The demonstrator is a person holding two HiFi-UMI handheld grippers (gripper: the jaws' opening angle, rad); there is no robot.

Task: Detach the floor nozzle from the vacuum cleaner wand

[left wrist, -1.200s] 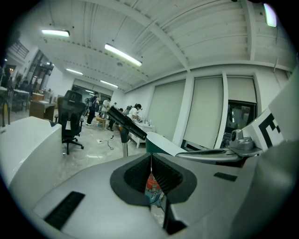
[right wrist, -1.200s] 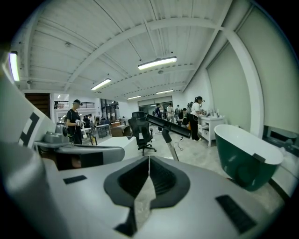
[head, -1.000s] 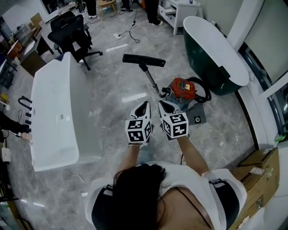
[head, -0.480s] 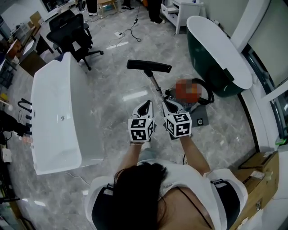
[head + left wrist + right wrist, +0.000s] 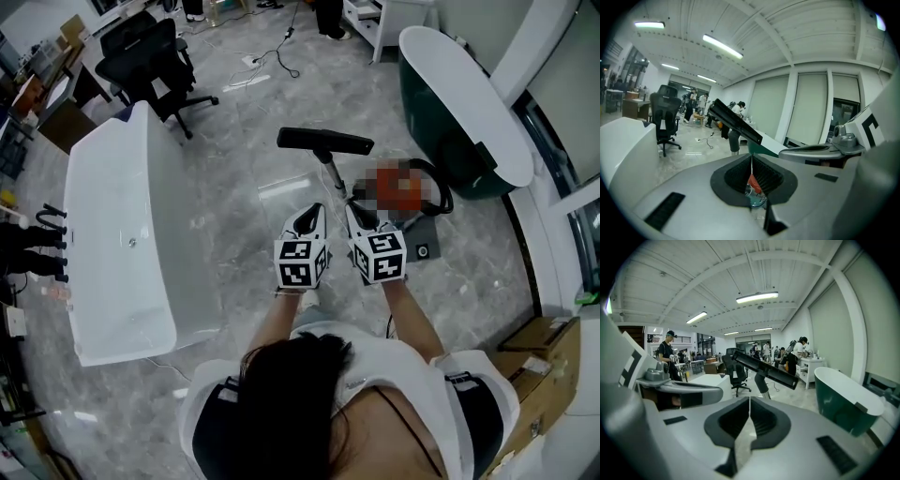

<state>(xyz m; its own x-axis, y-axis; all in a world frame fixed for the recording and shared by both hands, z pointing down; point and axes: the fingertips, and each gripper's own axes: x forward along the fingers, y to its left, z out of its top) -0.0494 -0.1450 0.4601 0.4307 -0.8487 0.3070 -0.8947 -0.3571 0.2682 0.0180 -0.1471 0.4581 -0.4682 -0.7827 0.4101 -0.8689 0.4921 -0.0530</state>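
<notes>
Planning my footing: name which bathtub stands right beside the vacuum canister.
The dark green bathtub with the white rim, on the right; the all-white bathtub stands apart on the left.

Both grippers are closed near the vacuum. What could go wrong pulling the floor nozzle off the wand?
The left gripper and right gripper are both shut and empty; unless they open first, they may just knock the thin wand aside. The floor nozzle looks propped up off the floor, so once freed it could drop if unheld. The black hose looped beside the wand's base might snag.
</notes>
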